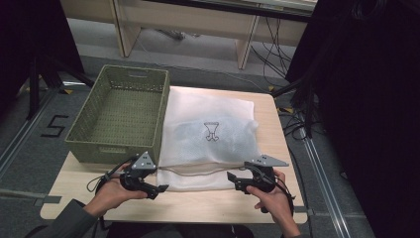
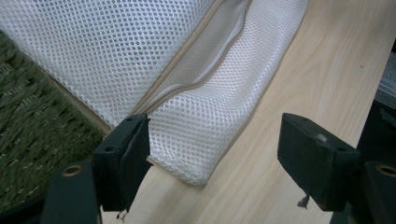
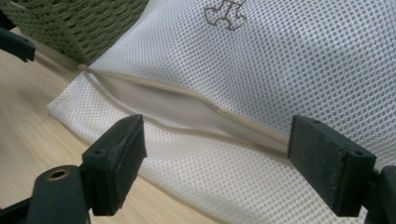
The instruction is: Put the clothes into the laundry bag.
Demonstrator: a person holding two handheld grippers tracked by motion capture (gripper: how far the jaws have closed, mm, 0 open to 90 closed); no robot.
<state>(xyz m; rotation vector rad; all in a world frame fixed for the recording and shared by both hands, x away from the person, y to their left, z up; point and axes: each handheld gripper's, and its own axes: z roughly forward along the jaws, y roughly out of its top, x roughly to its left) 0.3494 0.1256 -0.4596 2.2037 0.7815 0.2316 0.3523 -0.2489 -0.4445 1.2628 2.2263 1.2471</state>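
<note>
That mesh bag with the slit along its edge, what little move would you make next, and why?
Probably close the left gripper on the mesh bag's near corner. Its jaws stand open with that corner between them, unpinched. The opening gapes slightly, and the right gripper is also open before it, holding nothing.

My white mesh laundry bag (image 1: pixel 208 134) lies flat at the centre of the frame, on the table beside the green basket. A small dark emblem (image 1: pixel 212 131) marks its middle. Its beige-edged opening (image 3: pixel 187 109) along the near edge gapes slightly, showing pale lining.
</note>
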